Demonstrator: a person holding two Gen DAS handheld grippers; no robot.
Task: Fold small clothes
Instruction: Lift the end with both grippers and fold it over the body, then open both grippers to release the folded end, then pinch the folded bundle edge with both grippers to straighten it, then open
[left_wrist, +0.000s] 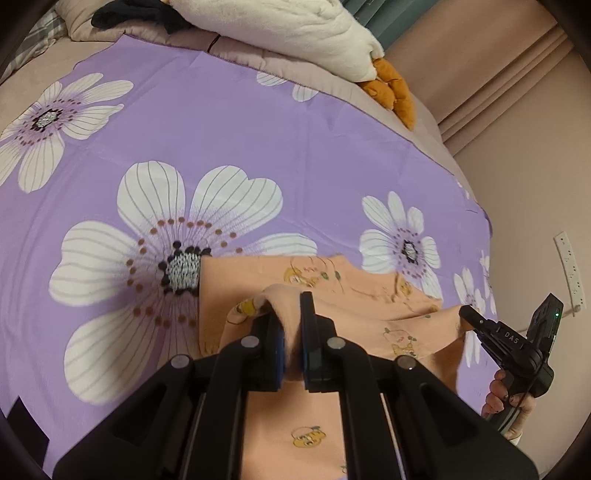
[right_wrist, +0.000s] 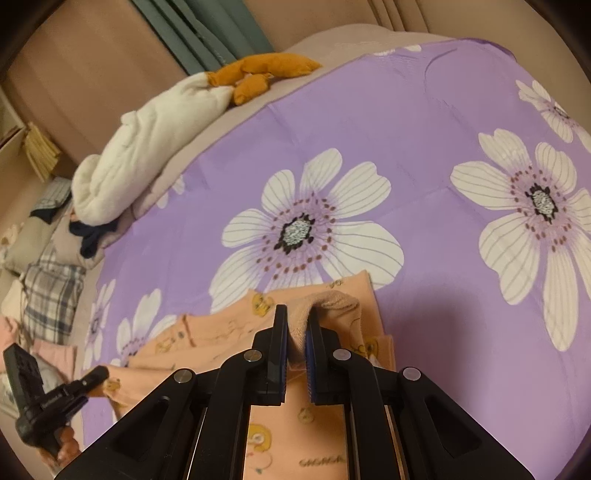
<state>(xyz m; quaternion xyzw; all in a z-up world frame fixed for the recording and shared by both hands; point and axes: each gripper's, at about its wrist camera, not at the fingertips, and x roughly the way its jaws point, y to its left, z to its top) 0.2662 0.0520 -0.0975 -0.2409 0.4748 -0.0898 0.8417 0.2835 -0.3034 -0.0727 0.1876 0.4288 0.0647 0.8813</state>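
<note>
A small peach garment (left_wrist: 332, 291) printed with little yellow cartoon figures lies on a purple flowered bedspread (left_wrist: 229, 122). My left gripper (left_wrist: 290, 306) is shut on a pinched fold of its near edge, the cloth bunched between the pads. At the right edge of the left wrist view the right gripper (left_wrist: 469, 315) holds the garment's other corner, a hand around its handle. From the right wrist camera the same peach garment (right_wrist: 229, 328) stretches left, and my right gripper (right_wrist: 297, 317) is shut on a raised fold. The left gripper (right_wrist: 98, 374) shows at lower left, gripping the far edge.
A white fluffy blanket (left_wrist: 317, 33) and an orange plush piece (left_wrist: 391, 88) lie along the bedspread's far edge, with a dark garment (left_wrist: 136, 16) beside them. Plaid and pink clothes (right_wrist: 51, 295) are piled off the bedspread's left side. A beige wall (left_wrist: 517, 129) borders the bed.
</note>
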